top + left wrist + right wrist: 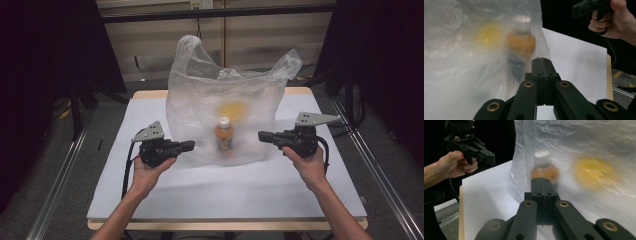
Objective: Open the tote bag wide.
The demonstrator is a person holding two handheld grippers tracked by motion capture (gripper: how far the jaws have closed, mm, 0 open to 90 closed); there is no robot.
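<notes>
A clear plastic bag [225, 105] stands upright in the middle of the white table [200, 185], its two handles sticking up. Inside it an orange bottle with a white cap [224, 134] stands near the front, and a blurred yellow object [233, 109] sits behind it. My left gripper [189, 145] is at the bag's left side, shut with nothing in it. My right gripper [263, 135] is at the bag's right side, also shut and empty. In the left gripper view the shut jaws point at the bottle [520, 45]; the right gripper view shows the same bottle [544, 171] past its shut jaws.
Black curtains and dark stands flank the table on both sides. Metal rails [60, 175] run along the floor left and right. A wooden edge [230, 225] borders the table's near side. Bare white surface lies in front of the bag.
</notes>
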